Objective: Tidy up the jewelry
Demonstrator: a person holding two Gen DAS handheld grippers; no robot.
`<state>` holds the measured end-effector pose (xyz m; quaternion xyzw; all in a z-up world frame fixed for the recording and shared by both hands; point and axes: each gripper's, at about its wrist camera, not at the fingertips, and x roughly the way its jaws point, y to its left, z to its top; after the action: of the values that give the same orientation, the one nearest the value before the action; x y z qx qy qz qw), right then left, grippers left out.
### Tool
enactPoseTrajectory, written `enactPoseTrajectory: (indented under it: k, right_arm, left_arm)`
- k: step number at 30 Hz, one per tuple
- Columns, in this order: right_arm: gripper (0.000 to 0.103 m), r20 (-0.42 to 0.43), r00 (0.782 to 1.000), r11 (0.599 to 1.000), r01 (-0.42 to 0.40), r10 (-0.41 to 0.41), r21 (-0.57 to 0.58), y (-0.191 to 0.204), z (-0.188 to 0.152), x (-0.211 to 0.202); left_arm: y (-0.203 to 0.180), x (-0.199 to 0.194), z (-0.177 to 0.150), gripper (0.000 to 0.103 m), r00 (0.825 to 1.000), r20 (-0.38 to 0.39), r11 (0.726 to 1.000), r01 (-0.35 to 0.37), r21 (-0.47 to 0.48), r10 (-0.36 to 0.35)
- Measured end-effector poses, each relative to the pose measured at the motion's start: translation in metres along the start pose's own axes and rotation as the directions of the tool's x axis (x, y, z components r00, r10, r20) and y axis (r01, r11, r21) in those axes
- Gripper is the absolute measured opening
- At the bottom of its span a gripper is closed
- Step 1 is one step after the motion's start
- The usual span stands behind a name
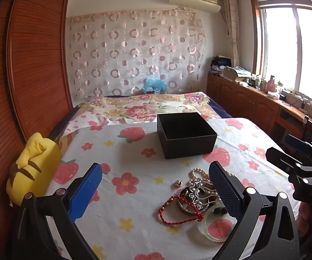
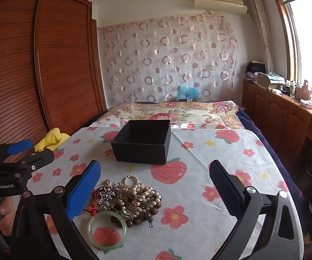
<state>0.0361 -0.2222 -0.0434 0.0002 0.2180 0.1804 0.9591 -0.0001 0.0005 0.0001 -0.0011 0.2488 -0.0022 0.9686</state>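
Jewelry (image 2: 126,199) lies in a tangled heap on the flower-and-strawberry cloth (image 2: 199,151), on the near side of the black box (image 2: 143,143) and well apart from it. The box stands open-topped on the cloth, and its inside is dark, so nothing can be made out in it.

Within the heap, a pearl strand (image 2: 143,191) sits on the side closest to the box, with dark wooden beads (image 2: 134,218) under and beside it. A silver ornament (image 2: 107,196) rests on top toward the left, a red cord (image 2: 92,208) pokes out beside it, and a pale green bangle (image 2: 107,230) lies flat at the edge farthest from the box, touching the beads. In the left wrist view the red cord (image 1: 178,211) loops out to the left, and a small round piece (image 1: 178,183) lies by itself just beside the pile.

Left gripper (image 1: 156,191) hangs above the cloth, nearer than the box, fingers spread wide and holding nothing; its right finger covers part of the heap in that view. Right gripper (image 2: 155,191) is likewise spread wide and empty, with its blue left pad (image 2: 83,191) just beside the heap.

A yellow plush toy (image 1: 32,169) lies to the left of the box, at the cloth's edge by the wooden wardrobe (image 1: 34,65).
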Motion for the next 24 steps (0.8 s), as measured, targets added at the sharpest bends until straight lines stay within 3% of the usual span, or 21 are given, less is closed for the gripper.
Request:
enactPoseTrajectory:
  k: [24]
  right_arm:
    - [0.101,-0.003,1.000,1.000,-0.003,0.003,0.003,0.0001,-0.0003,-0.0002]
  left_arm:
    - [-0.0005,0.0004,0.0001,0.095,1.000,0.001,1.000,-0.002,0.007,0.002]
